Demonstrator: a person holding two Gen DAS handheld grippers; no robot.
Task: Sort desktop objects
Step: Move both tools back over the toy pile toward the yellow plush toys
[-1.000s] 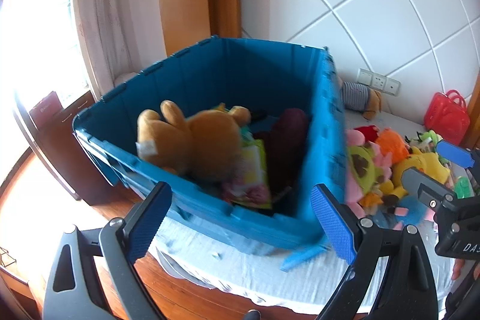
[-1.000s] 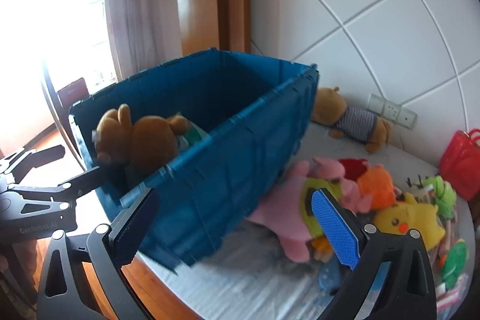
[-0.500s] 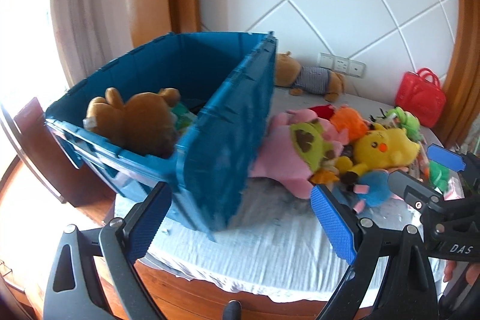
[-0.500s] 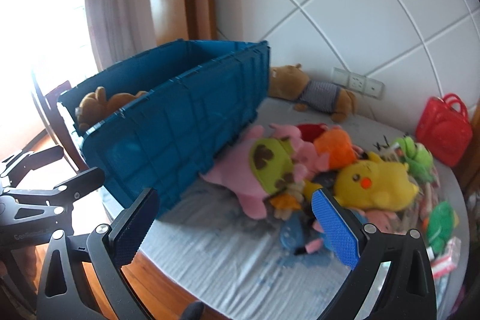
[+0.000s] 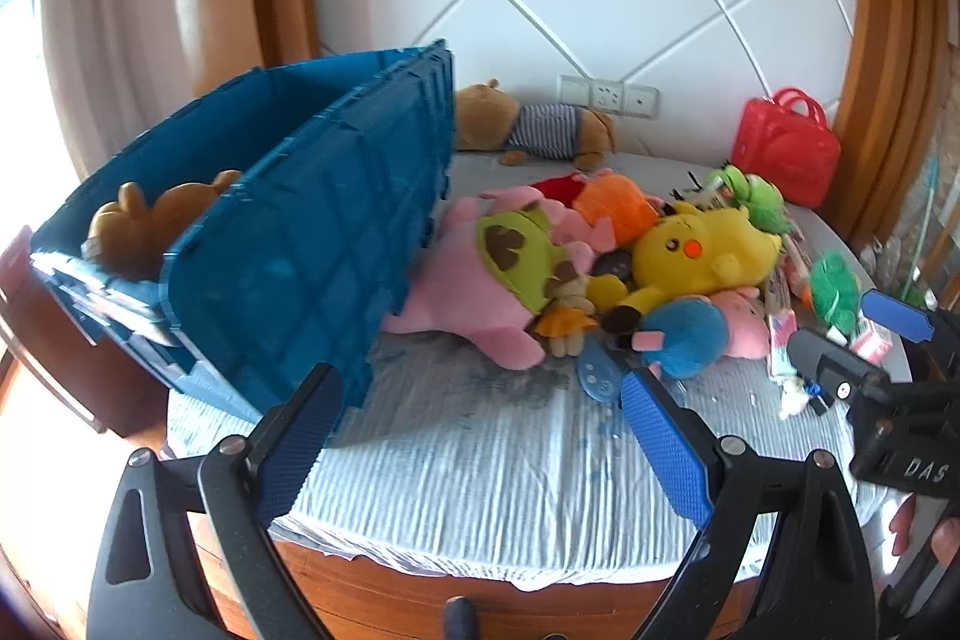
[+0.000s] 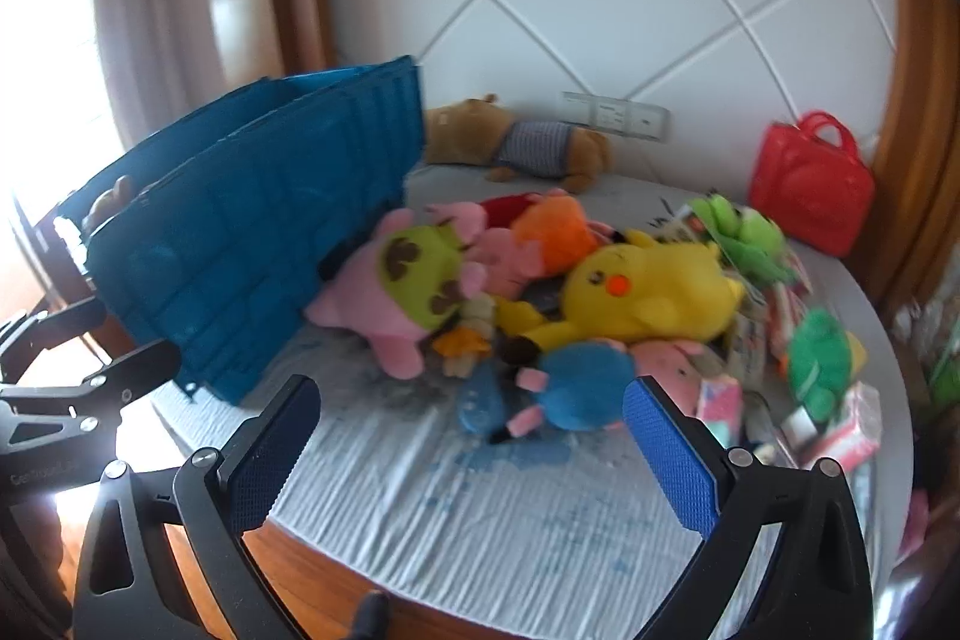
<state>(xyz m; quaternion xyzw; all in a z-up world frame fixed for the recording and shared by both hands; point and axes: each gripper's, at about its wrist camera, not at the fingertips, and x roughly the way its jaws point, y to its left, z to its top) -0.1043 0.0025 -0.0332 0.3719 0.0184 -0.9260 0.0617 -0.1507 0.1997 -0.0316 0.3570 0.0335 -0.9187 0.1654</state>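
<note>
A blue crate (image 5: 312, 244) (image 6: 252, 244) stands on the left of the cloth-covered table, with a brown teddy (image 5: 144, 226) inside. Beside it lies a heap of plush toys: a pink one with a green patch (image 5: 498, 274) (image 6: 408, 292), a yellow one (image 5: 702, 250) (image 6: 642, 292), an orange one (image 6: 552, 232) and a blue one (image 5: 684, 334) (image 6: 576, 388). My left gripper (image 5: 480, 436) hangs open over the table's near edge, nothing between its pads. My right gripper (image 6: 474, 442) is open too, short of the blue plush.
A brown bear in a striped shirt (image 5: 540, 130) lies by the back wall. A red bag (image 5: 786, 154) (image 6: 810, 184) stands at the back right. Green plush toys (image 6: 822, 358) and small packets (image 6: 846, 424) crowd the right side. A wooden floor lies below the table's left edge.
Both views have swung right, from the crate's inside to the toy heap. Both grippers stay open and hold nothing.
</note>
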